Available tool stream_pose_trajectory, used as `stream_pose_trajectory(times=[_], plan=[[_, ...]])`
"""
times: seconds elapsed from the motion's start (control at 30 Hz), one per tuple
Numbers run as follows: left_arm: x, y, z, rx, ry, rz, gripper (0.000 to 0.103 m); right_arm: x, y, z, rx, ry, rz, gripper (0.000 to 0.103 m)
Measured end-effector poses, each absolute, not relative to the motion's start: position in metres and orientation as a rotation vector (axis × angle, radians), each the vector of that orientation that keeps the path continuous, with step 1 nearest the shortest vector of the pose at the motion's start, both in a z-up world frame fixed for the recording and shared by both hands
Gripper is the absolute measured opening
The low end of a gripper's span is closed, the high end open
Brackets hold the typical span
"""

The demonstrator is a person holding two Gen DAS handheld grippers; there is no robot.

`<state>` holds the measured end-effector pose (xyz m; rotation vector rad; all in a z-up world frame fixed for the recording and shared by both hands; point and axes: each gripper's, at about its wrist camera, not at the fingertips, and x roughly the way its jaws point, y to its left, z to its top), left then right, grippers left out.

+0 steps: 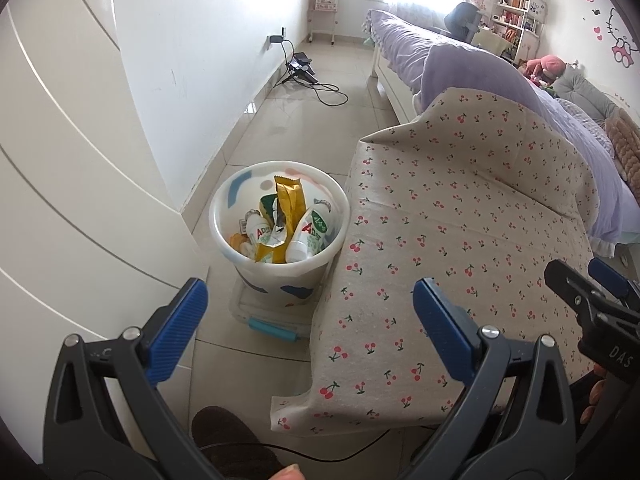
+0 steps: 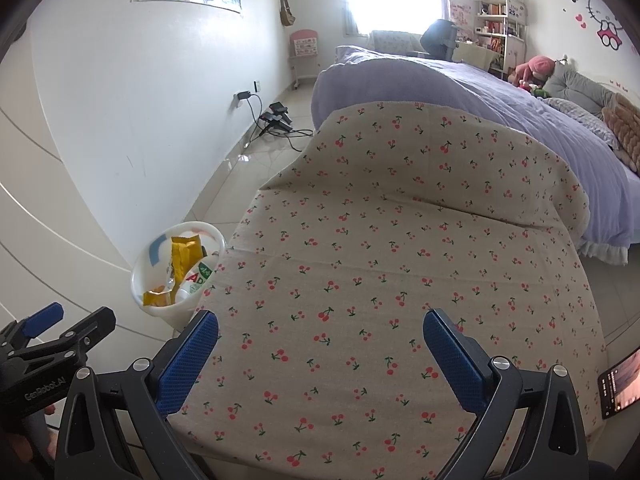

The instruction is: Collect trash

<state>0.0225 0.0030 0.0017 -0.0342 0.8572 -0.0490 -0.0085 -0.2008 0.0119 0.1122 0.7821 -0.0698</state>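
Trash sits gathered in the white bucket, which stands on the tiled floor touching the left edge of the table covered by a cherry-print cloth; that spot looks chosen so that anything lifted off the table needs only a short carry over the edge to drop in. Inside the bucket a yellow wrapper stands upright among two white bottles with green and red lettering and some crumpled packaging, filling it close to the rim. A clear lidded box lies on the floor under the bucket and serves as its base. The left gripper hovers between bucket and table, fingers spread wide and holding nothing, angled down toward the bucket as if it has no more to release. The right gripper hangs over the near part of the table, likewise spread apart and empty, pointing across the cloth. No loose item shows on the cloth in either view, so the collecting seems finished or nearly so, though the table's near edge is hidden behind the gripper bodies. A phone with a lit screen appears beyond the right edge of the table.
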Motion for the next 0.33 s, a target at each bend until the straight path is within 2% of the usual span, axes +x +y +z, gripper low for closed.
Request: stream_pose_trajectory(times=[0.33], plan=[[0.0205,0.0017,0.0047,-0.020,0.844,-0.052,0.102,-0.0079,-0.2019,0.0113,0.105,0.785,-0.075,0.103]])
